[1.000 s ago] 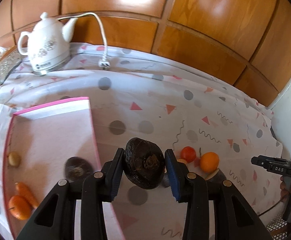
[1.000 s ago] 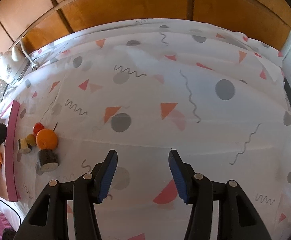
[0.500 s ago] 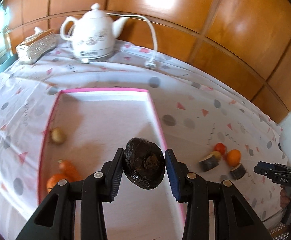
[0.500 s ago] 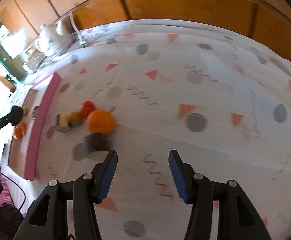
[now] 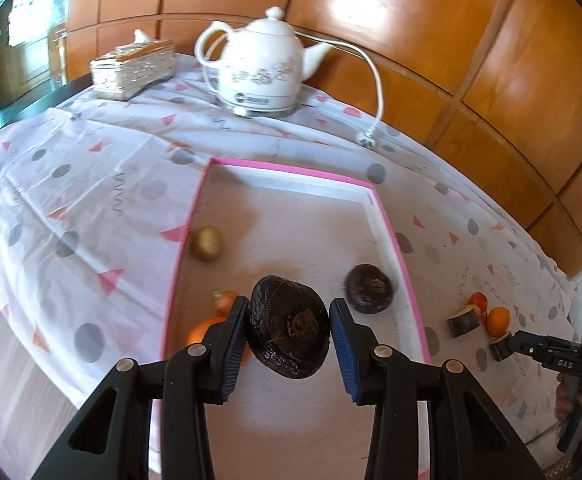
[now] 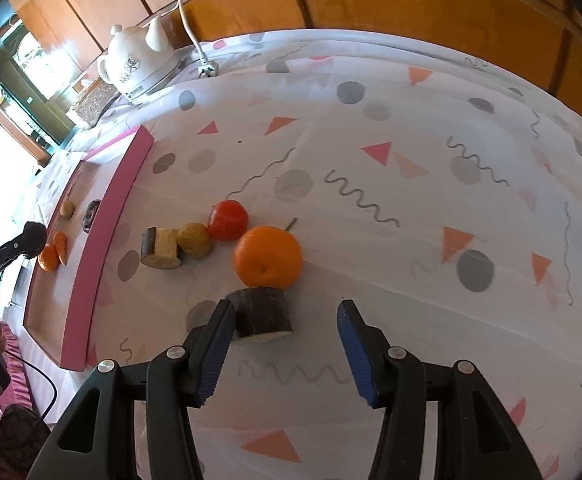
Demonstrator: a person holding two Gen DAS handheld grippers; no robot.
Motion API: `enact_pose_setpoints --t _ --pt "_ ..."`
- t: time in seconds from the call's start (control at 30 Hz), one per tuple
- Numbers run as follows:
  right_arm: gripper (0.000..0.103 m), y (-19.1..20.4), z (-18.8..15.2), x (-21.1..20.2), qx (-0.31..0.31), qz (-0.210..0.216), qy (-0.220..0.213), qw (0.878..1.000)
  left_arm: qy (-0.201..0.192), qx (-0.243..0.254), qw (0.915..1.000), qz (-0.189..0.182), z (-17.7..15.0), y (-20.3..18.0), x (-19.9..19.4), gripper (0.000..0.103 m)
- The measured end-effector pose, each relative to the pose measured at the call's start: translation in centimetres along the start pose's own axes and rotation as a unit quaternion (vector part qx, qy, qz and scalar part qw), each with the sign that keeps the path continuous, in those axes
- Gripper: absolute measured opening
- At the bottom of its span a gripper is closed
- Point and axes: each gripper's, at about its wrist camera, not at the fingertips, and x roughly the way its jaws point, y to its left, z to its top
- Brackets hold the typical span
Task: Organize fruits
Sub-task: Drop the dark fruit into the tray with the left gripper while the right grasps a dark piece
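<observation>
One dark fruit between jaws

Dark wrinkled fruit hangs clamped above the pink tray; orange outside.

The left gripper points steeply down, its blue pads clamped on a dark round fruit. The right gripper also tilts down, jaws apart, holding nothing
</observation>
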Motion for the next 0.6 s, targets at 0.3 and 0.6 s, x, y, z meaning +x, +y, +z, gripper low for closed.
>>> enact_pose_setpoints --t 0.3,0.6 --pt "0.036 2.7 -0.6 2.0 -0.077 -0.027 0.013 0.997 -0.028 -0.017 0.9987 0.038 -0.4 2.7 -1.4 0.041" --pt "0.036 1.4 -0.9 1.9 -0.053 0.001 0.012 0.999 -0.04 0.005 0.9982 0.043 0.3 0.8 -0.3 0.041"
